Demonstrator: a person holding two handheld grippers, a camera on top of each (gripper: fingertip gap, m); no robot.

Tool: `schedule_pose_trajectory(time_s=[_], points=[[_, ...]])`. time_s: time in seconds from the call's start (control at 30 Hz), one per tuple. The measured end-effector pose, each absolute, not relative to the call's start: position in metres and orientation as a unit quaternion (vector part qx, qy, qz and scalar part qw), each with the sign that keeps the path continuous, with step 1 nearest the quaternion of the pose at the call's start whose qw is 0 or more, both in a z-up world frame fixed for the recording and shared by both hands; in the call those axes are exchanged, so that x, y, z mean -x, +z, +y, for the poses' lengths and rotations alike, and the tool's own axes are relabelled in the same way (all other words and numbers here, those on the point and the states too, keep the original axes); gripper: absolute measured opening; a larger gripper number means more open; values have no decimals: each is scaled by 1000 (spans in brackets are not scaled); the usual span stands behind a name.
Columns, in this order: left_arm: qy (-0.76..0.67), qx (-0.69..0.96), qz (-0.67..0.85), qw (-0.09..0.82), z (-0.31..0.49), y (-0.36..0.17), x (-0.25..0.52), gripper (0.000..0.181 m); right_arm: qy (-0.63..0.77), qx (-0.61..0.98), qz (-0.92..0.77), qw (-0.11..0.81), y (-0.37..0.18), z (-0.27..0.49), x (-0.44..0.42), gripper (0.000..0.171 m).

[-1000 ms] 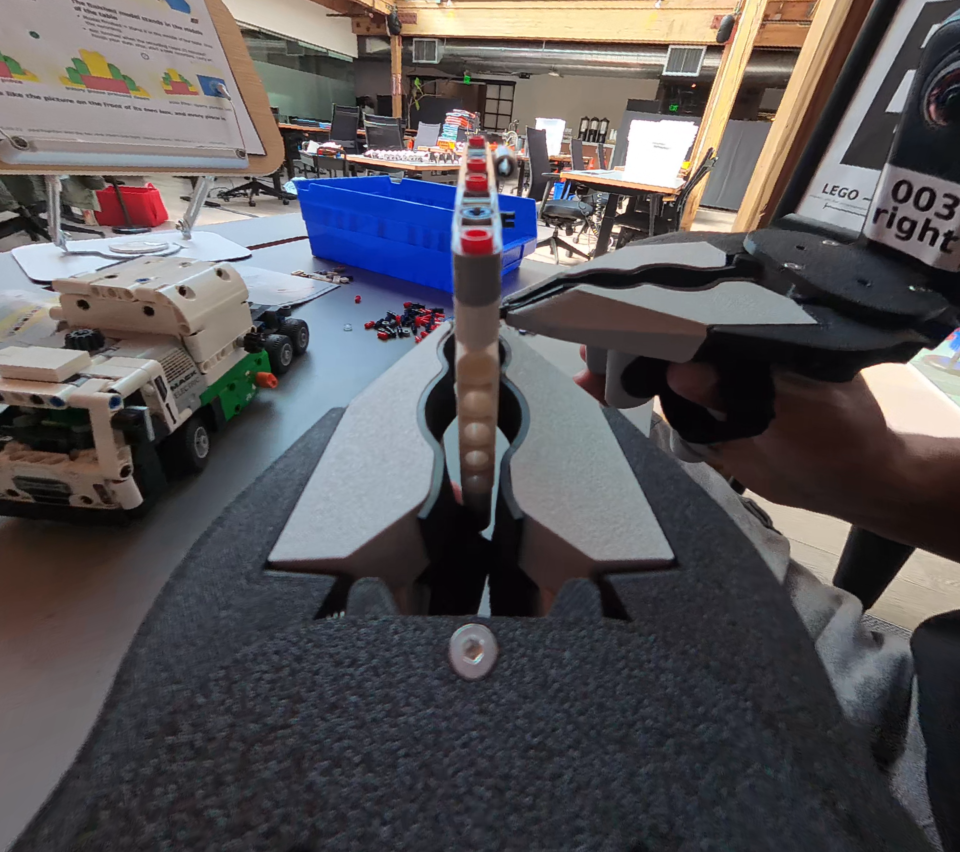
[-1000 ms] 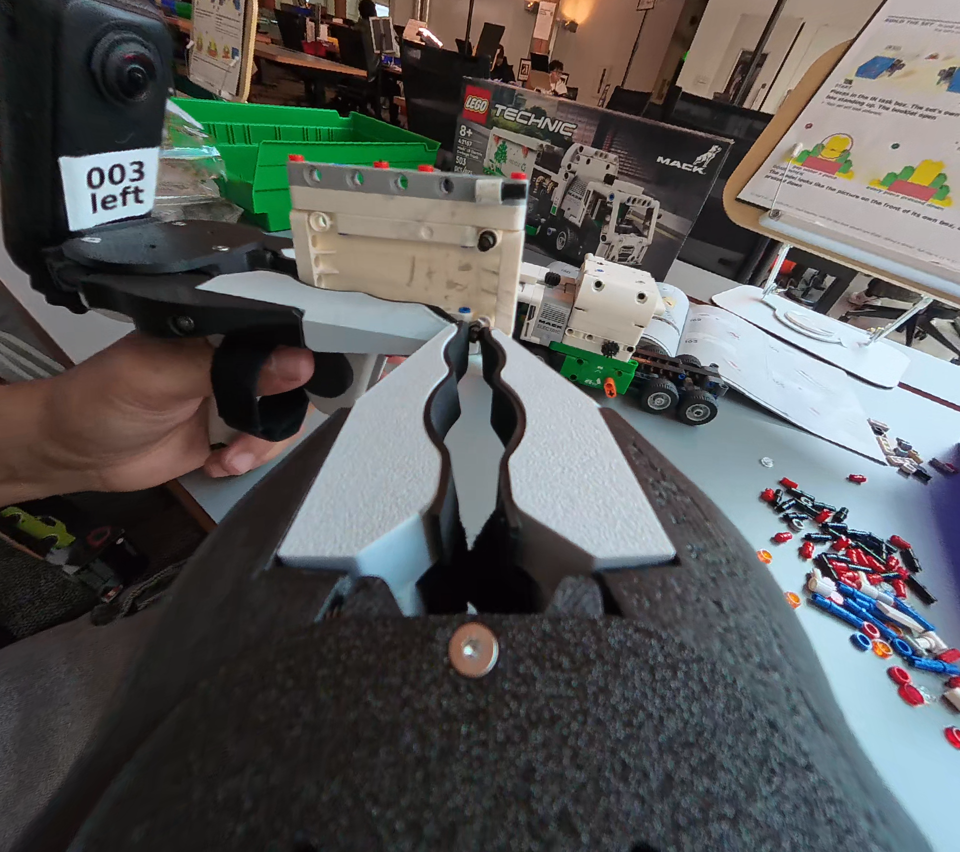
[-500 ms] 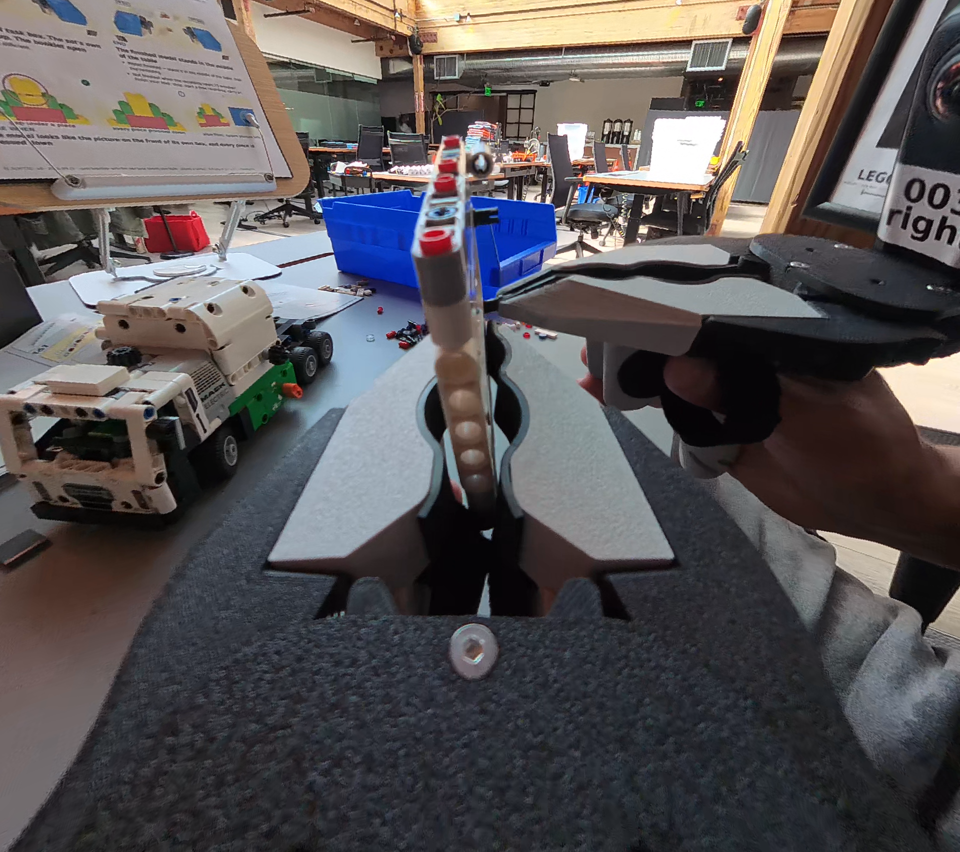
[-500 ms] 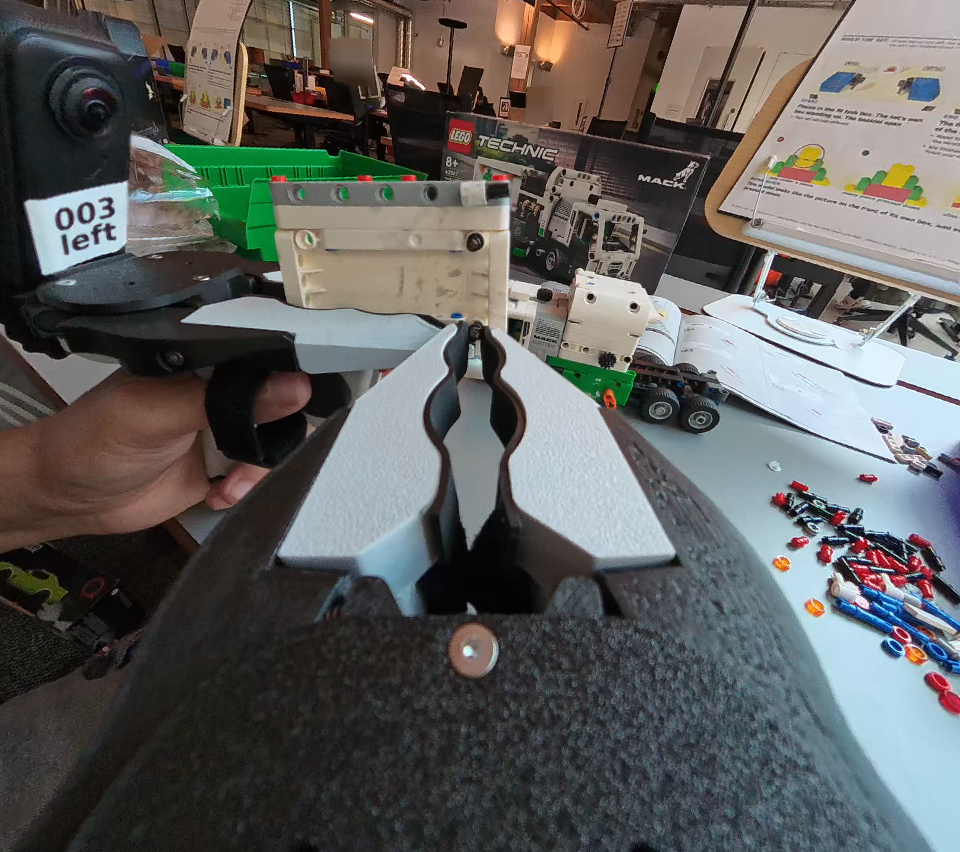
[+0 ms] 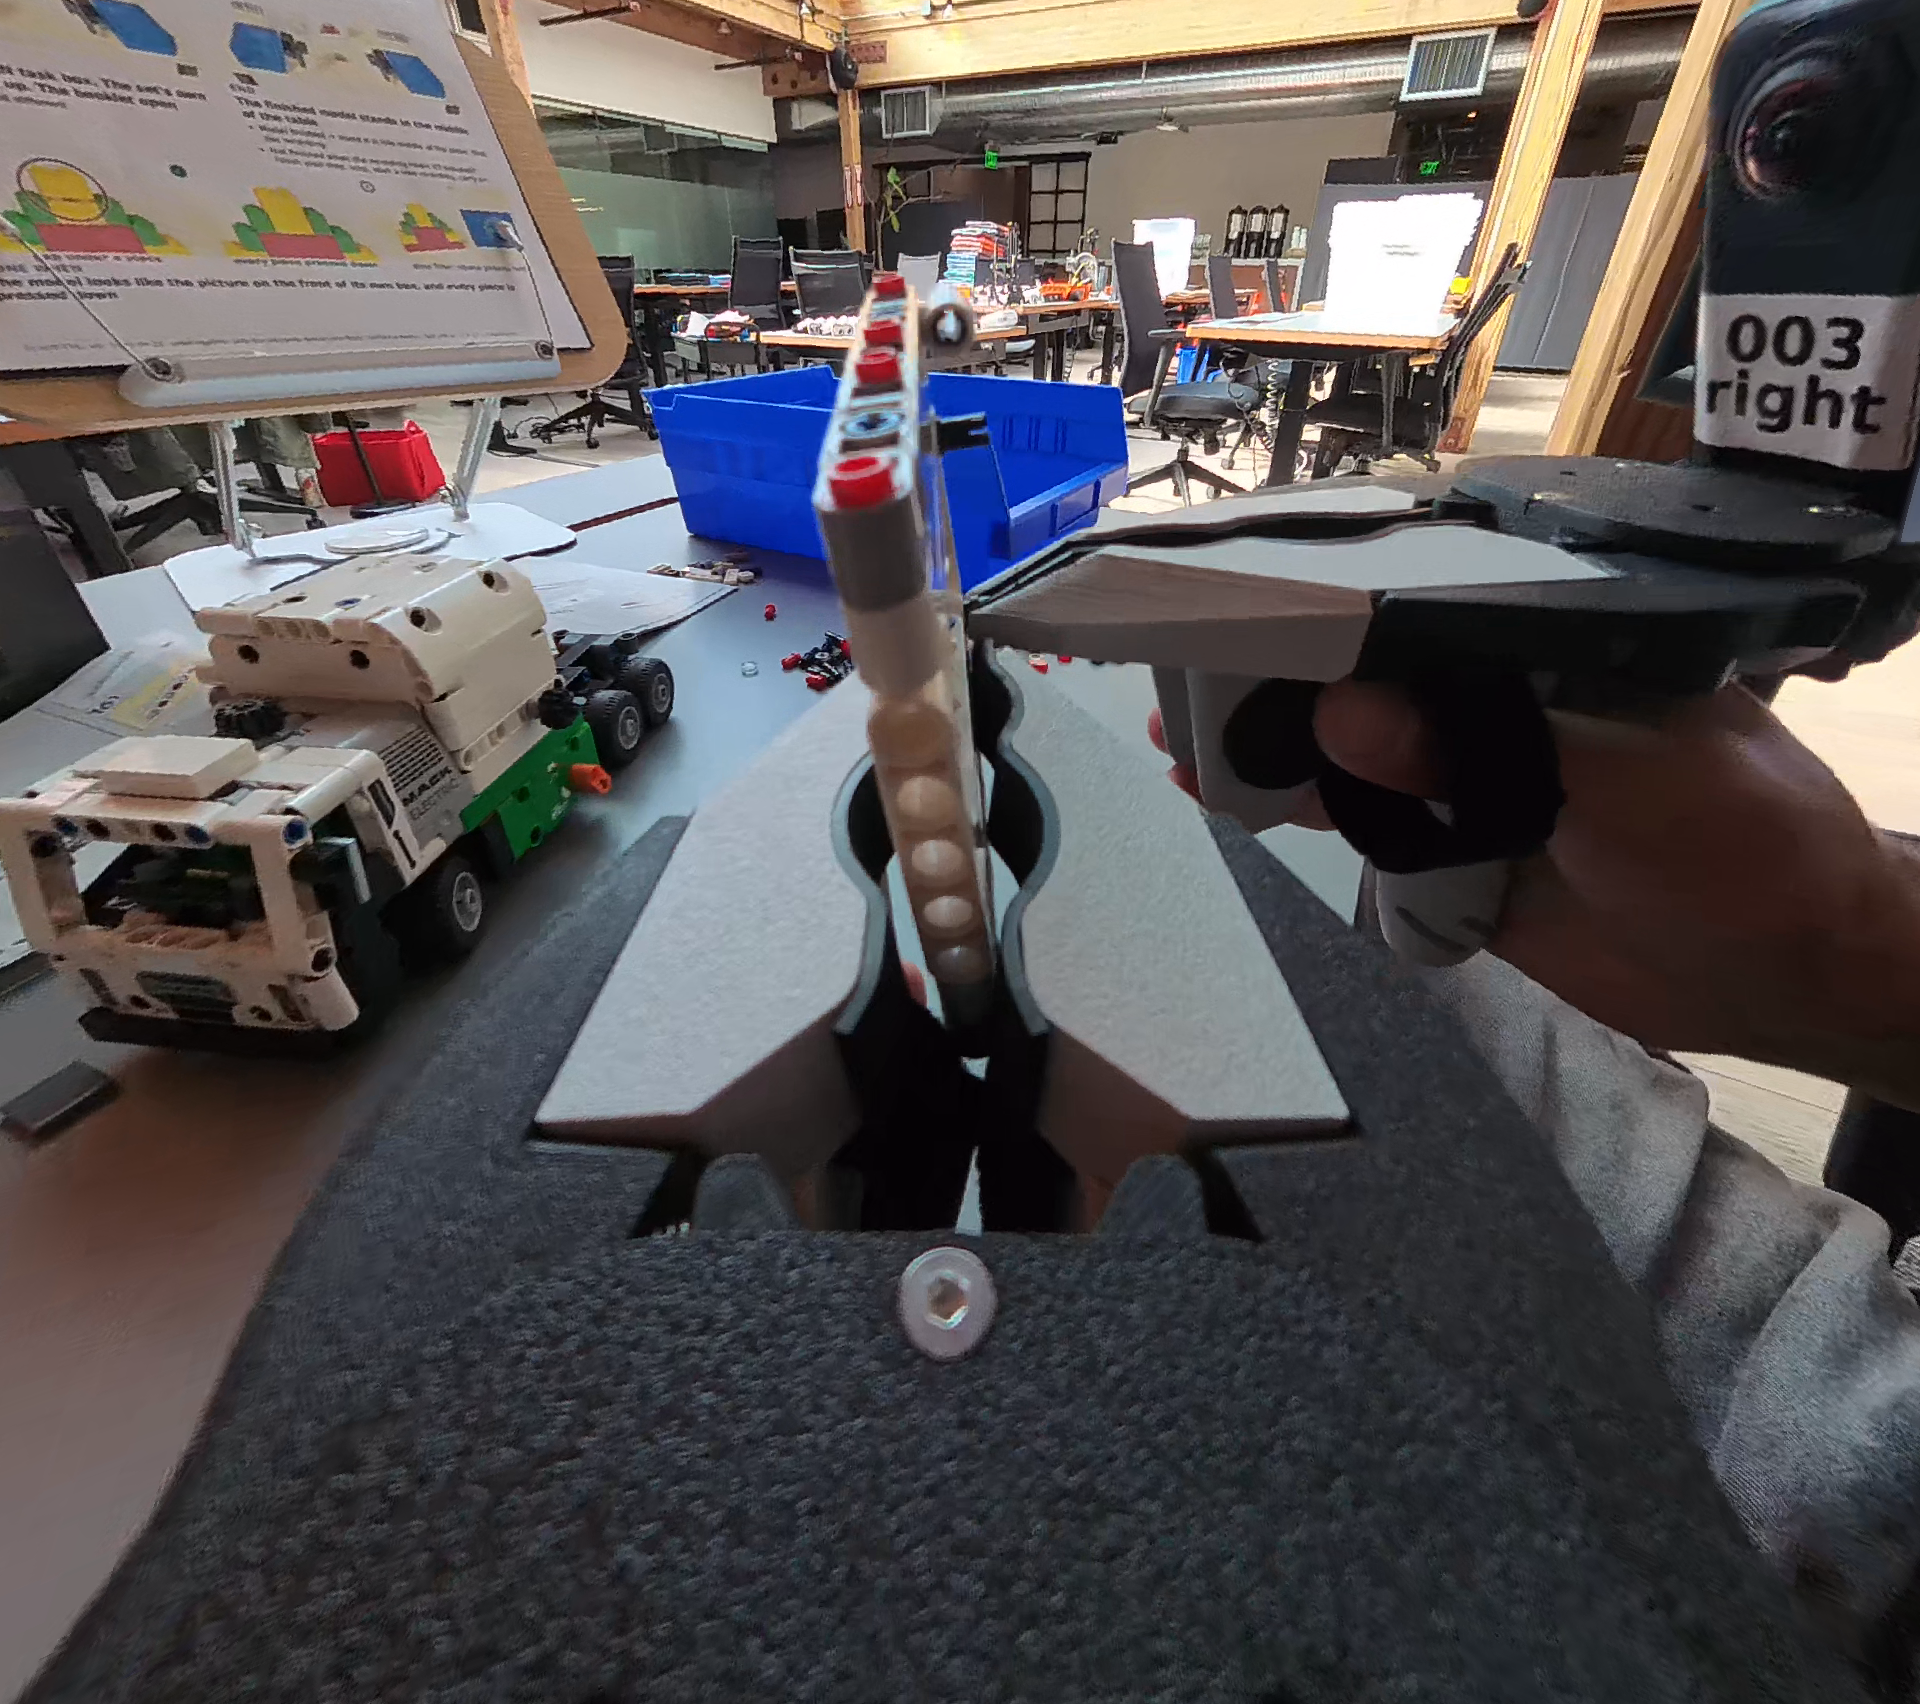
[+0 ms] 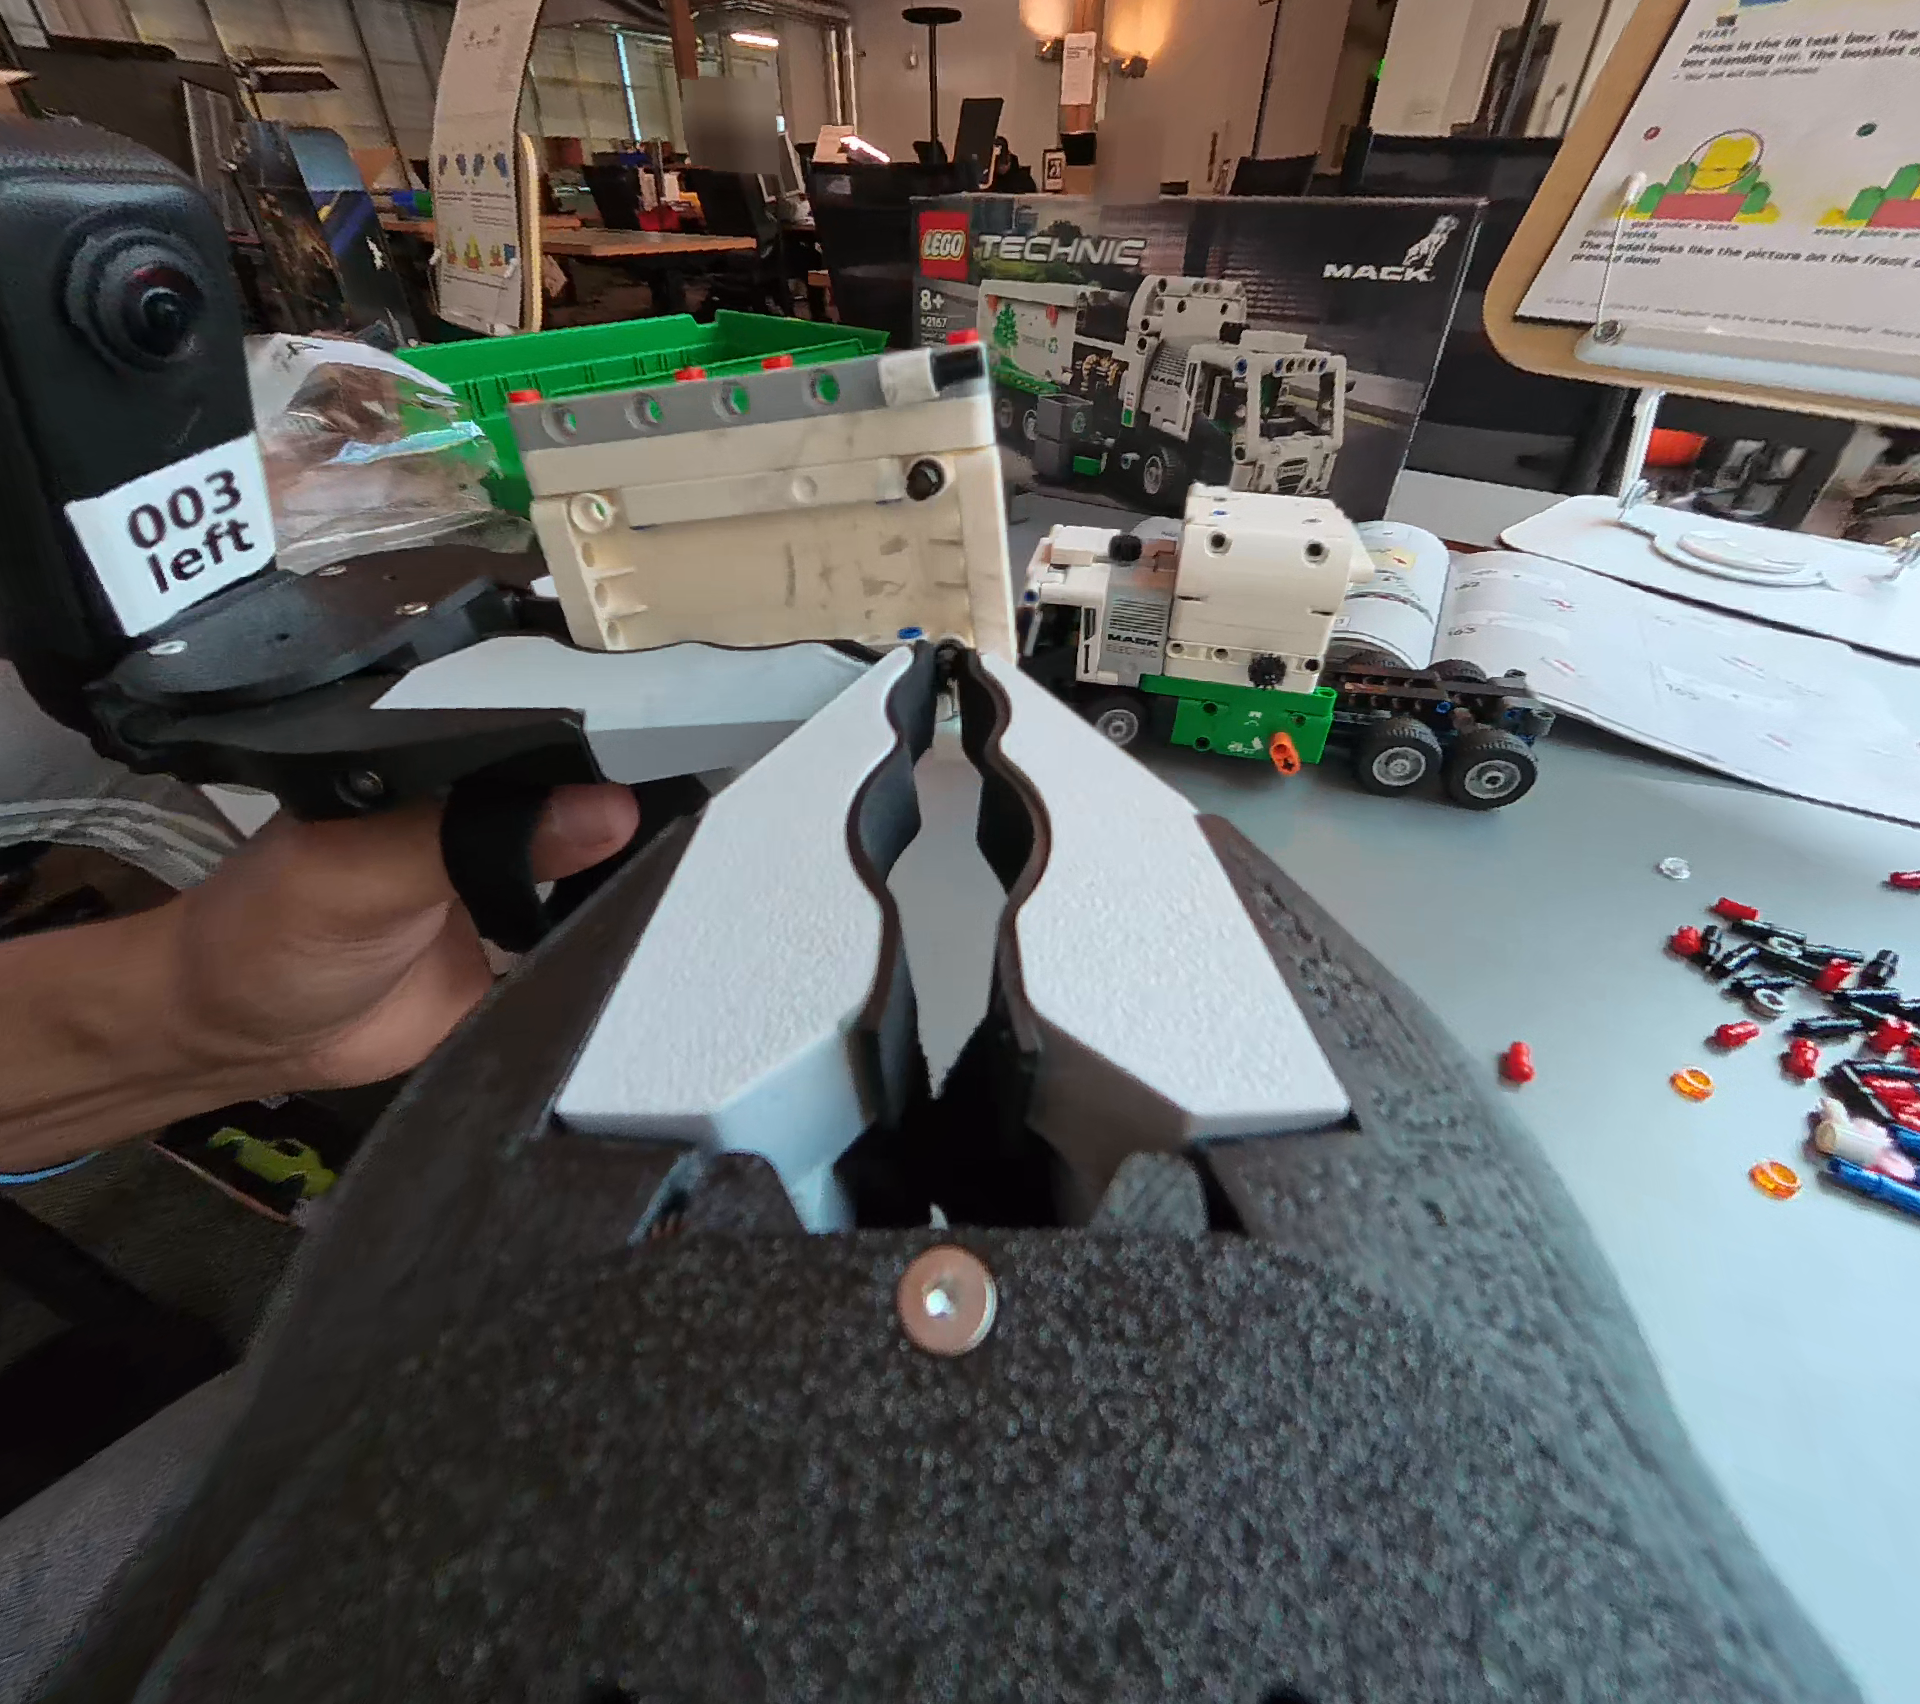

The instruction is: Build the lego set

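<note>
Two grippers, both yours. Left gripper: fingers clamped on a white wall panel with a grey strip and red pins, held above the worktop edge. Right gripper: fingers pinched nearly together at that panel's lower corner; whether they grip a pin there, you cannot tell. Truck: cab and wheeled frame built, rear frame bare, so the body looks unfinished. Loose pins: many left. Booklet: open behind the truck.
</note>
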State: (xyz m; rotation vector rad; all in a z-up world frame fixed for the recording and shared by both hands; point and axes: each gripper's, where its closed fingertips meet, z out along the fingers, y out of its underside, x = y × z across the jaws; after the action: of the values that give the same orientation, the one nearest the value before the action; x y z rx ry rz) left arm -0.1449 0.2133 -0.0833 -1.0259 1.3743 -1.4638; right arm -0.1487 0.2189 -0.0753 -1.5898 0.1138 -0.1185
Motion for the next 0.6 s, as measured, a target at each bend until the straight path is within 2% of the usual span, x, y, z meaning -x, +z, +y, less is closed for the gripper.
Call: schedule_pose_trajectory(time_s=[0.13, 0.27, 0.4, 0.53, 0.6], points=[[-586, 405, 546, 442, 216, -81, 146, 6, -60, 724, 41, 686, -73, 221, 150, 3], [-616, 410, 536, 406, 219, -79, 146, 5, 16, 735, 27, 678, -70, 218, 155, 7], [-679, 377, 528, 345, 214, -71, 158, 5, 94, 713, -57, 693, -46, 191, 152, 34], [-723, 327, 553, 256, 190, -69, 171, 6, 240, 729, -149, 624, -53, 180, 176, 60], [-719, 315, 566, 252, 182, -71, 174, 6, 253, 742, -184, 593, -62, 181, 185, 47]])
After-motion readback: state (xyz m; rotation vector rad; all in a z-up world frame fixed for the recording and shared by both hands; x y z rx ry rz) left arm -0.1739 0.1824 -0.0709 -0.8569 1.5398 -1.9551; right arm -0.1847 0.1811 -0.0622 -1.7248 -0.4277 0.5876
